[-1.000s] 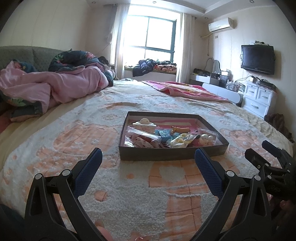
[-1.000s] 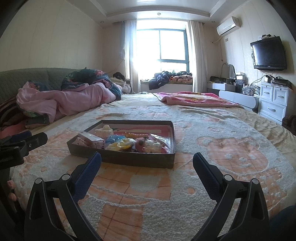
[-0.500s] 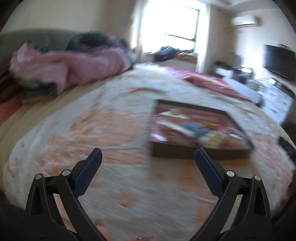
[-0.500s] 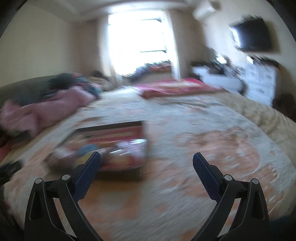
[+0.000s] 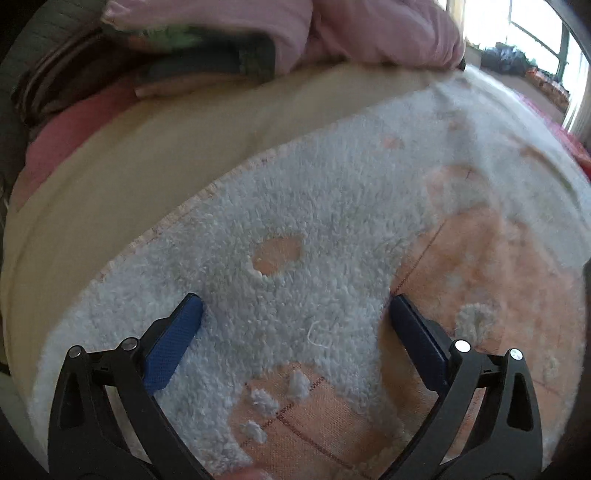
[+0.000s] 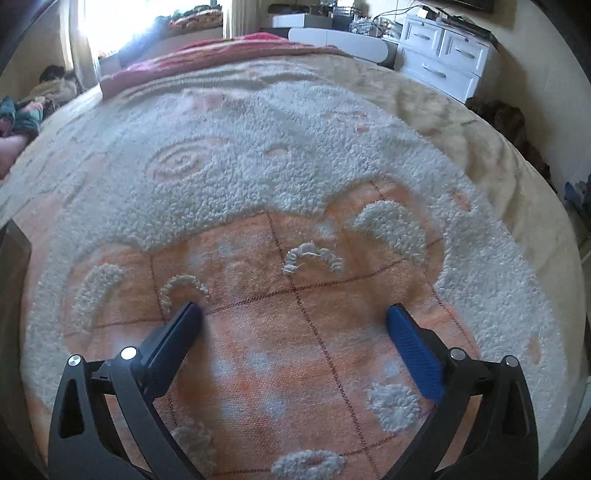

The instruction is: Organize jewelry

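Observation:
No jewelry shows in either view. My left gripper (image 5: 294,300) is open and hangs low over the fluffy white and orange blanket (image 5: 332,221), with nothing between its blue pads (image 5: 170,343). My right gripper (image 6: 292,307) is also open, tilted down over an orange checked patch of the same blanket (image 6: 295,177), and holds nothing. At the far left edge of the right wrist view there is a dark box corner (image 6: 11,254); its contents are hidden.
A beige sheet (image 5: 129,158) borders the blanket on the left, with a pink quilt (image 5: 369,33) heaped behind it. In the right wrist view a red blanket (image 6: 221,48) lies at the far end and white drawers (image 6: 443,51) stand past the bed's right edge.
Both grippers have swung apart and tipped down towards the blanket, the left one leftward and the right one rightward. The jewelry tray has dropped out of both views. Both stay open.

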`<state>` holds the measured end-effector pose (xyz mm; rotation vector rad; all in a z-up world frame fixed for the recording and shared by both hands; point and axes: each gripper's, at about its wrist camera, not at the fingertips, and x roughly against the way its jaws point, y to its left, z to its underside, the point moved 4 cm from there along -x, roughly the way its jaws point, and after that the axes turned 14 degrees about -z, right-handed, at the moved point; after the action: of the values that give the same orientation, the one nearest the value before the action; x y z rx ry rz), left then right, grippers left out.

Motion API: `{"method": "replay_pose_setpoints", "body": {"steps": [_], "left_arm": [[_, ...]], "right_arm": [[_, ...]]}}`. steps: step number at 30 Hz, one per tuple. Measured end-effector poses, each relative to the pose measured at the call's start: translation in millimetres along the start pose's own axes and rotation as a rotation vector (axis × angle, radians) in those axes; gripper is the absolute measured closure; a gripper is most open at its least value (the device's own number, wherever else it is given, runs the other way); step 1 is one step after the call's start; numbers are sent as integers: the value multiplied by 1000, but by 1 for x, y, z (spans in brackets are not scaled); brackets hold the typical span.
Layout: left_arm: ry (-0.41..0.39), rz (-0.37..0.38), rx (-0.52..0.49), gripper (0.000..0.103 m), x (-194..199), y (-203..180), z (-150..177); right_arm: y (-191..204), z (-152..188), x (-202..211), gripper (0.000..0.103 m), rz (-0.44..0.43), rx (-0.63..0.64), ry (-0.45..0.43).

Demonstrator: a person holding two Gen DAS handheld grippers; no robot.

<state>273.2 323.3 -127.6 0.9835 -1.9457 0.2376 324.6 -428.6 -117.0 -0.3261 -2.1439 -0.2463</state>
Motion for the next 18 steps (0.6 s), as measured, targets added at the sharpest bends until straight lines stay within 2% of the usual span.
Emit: {"method": "replay_pose_setpoints", "body": {"steps": [4, 18], "left_arm": [[-1, -39, -30, 10, 1, -8, 0], [-1, -35, -27, 10, -1, -5, 0]], "right_arm": [[-2, 2, 1, 5, -21, -16, -3], [-1, -3, 1, 5, -20, -14, -3]]}}
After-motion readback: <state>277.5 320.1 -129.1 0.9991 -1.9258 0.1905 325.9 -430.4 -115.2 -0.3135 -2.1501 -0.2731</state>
